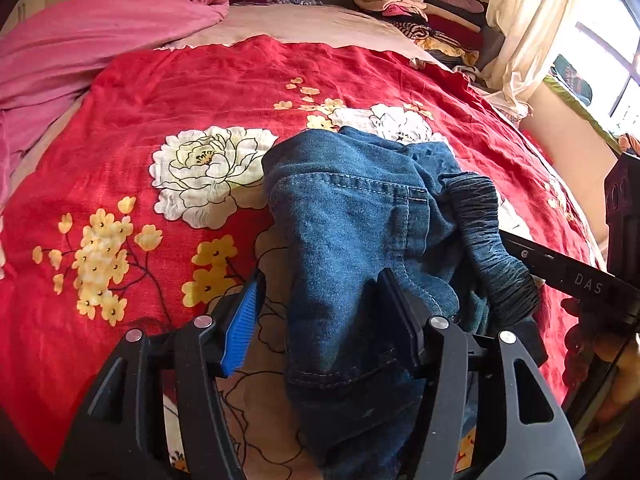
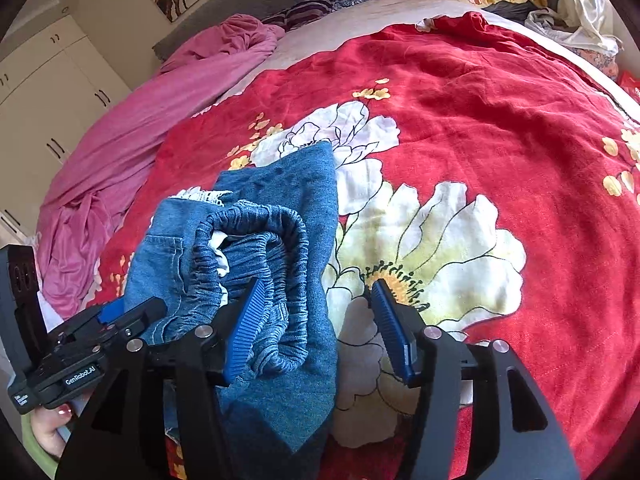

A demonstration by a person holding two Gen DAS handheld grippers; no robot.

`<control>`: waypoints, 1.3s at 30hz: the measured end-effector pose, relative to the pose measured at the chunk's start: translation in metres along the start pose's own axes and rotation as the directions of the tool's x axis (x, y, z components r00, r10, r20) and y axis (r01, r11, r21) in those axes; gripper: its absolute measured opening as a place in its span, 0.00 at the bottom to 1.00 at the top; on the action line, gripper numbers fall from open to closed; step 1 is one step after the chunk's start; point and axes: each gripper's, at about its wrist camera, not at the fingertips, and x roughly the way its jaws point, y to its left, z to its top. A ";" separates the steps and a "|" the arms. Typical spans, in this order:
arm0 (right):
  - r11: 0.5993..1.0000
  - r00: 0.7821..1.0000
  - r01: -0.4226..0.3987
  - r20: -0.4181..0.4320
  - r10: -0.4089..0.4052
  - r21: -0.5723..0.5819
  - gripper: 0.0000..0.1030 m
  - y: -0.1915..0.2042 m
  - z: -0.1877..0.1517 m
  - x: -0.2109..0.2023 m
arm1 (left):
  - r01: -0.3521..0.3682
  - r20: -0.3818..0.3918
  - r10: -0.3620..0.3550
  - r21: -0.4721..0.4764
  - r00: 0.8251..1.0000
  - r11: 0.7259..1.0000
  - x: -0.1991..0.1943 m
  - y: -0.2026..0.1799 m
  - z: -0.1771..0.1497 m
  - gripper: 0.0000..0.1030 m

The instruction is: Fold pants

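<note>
Blue denim pants (image 1: 352, 220) lie bunched on the red floral bedspread (image 1: 192, 92), the elastic waistband (image 1: 488, 240) to the right. My left gripper (image 1: 320, 304) is open, its jaws on either side of a fold of the denim. In the right wrist view the pants (image 2: 280, 240) lie in a heap with the gathered waistband (image 2: 264, 232) on top. My right gripper (image 2: 316, 320) is open just above the pants' right edge, holding nothing. The left gripper's body (image 2: 80, 360) shows at the lower left of that view.
A pink blanket (image 1: 80, 40) is piled at the bed's far left. Stacks of folded clothes (image 1: 416, 4) sit at the far right by a cream curtain (image 1: 528, 20) and a window. White wardrobes (image 2: 48, 92) stand beyond the bed.
</note>
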 end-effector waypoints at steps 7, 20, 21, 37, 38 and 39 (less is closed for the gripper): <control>0.997 0.998 0.067 0.009 -0.067 -0.037 0.61 0.002 -0.005 -0.007 | -0.002 0.003 0.002 0.000 1.000 1.000 -0.008 0.000 -0.005 0.54; 0.995 0.995 0.090 0.036 -0.088 -0.049 0.73 0.008 -0.016 -0.028 | -0.008 0.013 0.008 0.005 1.000 1.000 -0.026 -0.003 -0.012 0.62; 0.995 0.995 0.088 0.046 -0.085 -0.053 0.73 0.010 -0.017 -0.032 | -0.008 0.016 0.008 0.004 1.000 1.000 -0.028 -0.004 -0.013 0.62; 0.983 0.972 0.136 0.210 -0.108 -0.124 0.90 0.040 -0.029 -0.096 | -0.016 0.093 0.016 -0.006 0.996 1.000 -0.074 -0.008 -0.017 0.86; 0.983 0.969 0.139 0.223 -0.110 -0.120 0.93 0.041 -0.030 -0.101 | -0.017 0.097 0.017 -0.007 0.995 1.000 -0.077 -0.008 -0.018 0.87; 0.983 0.965 0.142 0.238 -0.111 -0.117 0.95 0.041 -0.031 -0.106 | -0.020 0.101 0.021 -0.006 0.995 1.000 -0.080 -0.008 -0.019 0.88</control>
